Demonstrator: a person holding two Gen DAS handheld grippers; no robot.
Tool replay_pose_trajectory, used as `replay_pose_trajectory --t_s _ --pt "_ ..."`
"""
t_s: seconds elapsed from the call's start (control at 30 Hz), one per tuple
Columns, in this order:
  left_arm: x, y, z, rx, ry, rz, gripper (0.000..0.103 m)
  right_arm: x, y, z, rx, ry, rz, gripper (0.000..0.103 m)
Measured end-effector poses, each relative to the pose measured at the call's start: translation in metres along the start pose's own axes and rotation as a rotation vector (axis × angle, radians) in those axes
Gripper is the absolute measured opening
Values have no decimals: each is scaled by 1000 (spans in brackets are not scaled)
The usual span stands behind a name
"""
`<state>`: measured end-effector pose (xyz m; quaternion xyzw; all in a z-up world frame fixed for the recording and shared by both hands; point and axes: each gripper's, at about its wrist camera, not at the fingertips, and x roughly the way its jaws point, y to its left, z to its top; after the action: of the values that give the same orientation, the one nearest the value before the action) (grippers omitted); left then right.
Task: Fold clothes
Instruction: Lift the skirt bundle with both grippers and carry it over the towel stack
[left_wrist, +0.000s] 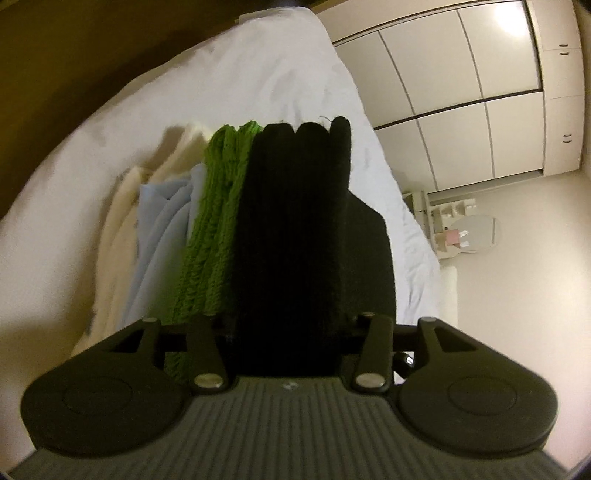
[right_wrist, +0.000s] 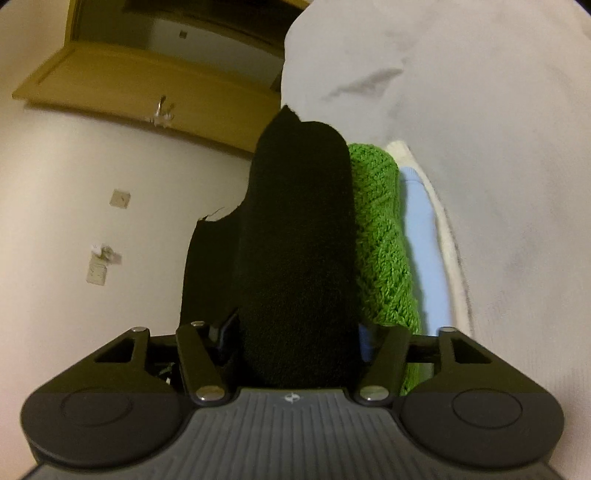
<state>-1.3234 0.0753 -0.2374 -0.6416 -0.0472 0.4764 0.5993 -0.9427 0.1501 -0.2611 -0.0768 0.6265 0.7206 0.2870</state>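
Both views are rolled on their side. A stack of folded clothes lies on the white bed: cream, light blue, green knit, with a black garment outermost. The black garment fills the gap of my left gripper and of my right gripper. One dark finger lies along its outer side in each view. The other finger is hidden by the clothes, so the grip is unclear.
White wardrobe doors and a small dresser with an oval mirror stand beyond the bed. A wooden door and wall sockets show in the right wrist view. The bedsheet stretches wide beyond the stack.
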Motion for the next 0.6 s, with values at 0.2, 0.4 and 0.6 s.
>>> replay_pose_trajectory --t_s 0.2,0.4,0.6 --pt "-23 -6 -5 -8 -9 55 45 -32 32 -8 -118 -15 -156 75" --pt "-39 4 -30 -55 -5 103 45 -45 46 -42 -110 55 -209 57" --pt "-53 4 -43 -12 -35 152 41 -45 62 -43 -111 96 -228 46"
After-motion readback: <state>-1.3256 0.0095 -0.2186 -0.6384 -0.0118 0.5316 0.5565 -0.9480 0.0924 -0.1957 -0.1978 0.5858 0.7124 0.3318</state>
